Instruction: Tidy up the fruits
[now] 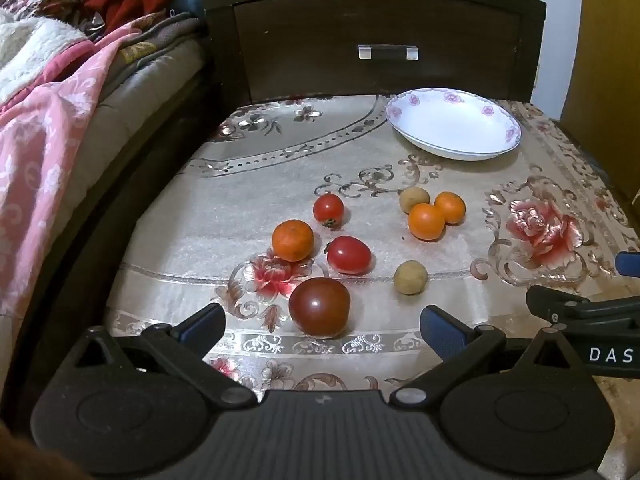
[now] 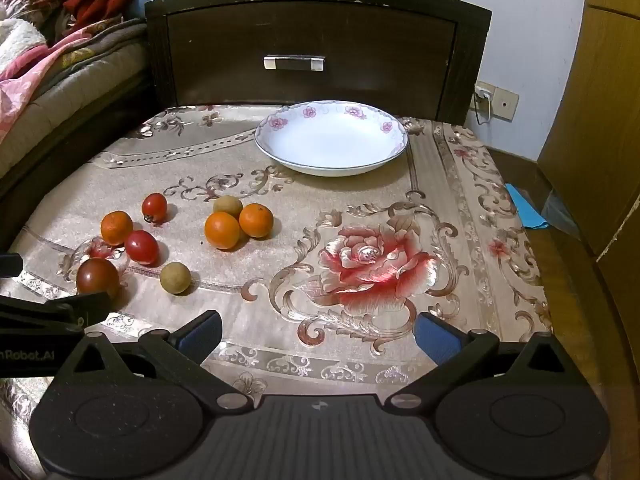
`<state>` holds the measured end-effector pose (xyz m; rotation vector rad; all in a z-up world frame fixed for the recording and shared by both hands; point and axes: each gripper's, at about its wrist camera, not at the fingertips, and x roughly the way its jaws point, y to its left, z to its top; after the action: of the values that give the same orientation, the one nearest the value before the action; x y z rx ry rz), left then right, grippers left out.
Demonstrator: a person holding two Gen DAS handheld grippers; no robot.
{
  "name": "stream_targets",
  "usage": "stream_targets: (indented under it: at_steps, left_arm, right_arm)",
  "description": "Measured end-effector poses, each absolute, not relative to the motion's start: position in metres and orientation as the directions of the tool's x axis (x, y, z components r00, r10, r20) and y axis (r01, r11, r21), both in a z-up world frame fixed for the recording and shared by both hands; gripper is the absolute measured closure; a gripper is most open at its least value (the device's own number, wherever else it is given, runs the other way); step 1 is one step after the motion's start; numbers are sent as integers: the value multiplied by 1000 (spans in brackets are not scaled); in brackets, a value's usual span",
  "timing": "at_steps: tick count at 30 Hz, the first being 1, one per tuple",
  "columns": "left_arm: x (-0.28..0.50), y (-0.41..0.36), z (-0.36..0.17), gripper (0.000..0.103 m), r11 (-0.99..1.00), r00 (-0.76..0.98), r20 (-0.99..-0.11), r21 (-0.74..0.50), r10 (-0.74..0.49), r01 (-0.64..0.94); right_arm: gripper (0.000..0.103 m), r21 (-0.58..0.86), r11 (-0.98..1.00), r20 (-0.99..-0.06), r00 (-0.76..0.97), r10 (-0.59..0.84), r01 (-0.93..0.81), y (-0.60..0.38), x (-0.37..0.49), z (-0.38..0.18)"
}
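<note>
Fruits: eight lie loose on the table, all nearer than the plate (image 2: 332,140) and apart from it.
Dark tomato (image 1: 319,307): farthest from the plate, just ahead of the left gripper (image 1: 322,330), between its fingers' line but untouched.
Red tomato (image 1: 349,255): one step closer to the plate than the dark tomato.
Small tomato (image 1: 328,209): closer again to the plate, stem end facing the cameras.
Lone orange (image 1: 292,239): beside the red tomato, on the bed side.
Near longan (image 1: 410,277): alone, on the other side of the red tomato.
Cluster: two oranges (image 2: 222,230) (image 2: 256,220) and a longan (image 2: 227,206) touching one another, the group closest to the plate.
Plate: white with pink flowers, nothing in it, at the table's far edge against the drawer (image 2: 312,48).
Left gripper: fingers spread wide, holding nothing.
Right gripper (image 2: 318,336): fingers spread wide, holding nothing, over the big woven rose (image 2: 368,264), well apart from the fruits.
Table (image 2: 460,184): covered by a beige floral cloth.
Bed (image 1: 80,92): alongside the table, piled with blankets.
</note>
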<state>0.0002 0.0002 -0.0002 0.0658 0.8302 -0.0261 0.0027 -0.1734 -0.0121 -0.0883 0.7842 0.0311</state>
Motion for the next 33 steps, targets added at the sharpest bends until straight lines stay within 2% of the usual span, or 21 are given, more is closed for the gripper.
stream_targets:
  at_steps: [33]
  left_arm:
    - [0, 1, -8, 0, 998, 665, -747, 52, 8, 46]
  right_arm:
    - [7, -74, 995, -713, 701, -9, -62, -173, 4, -17]
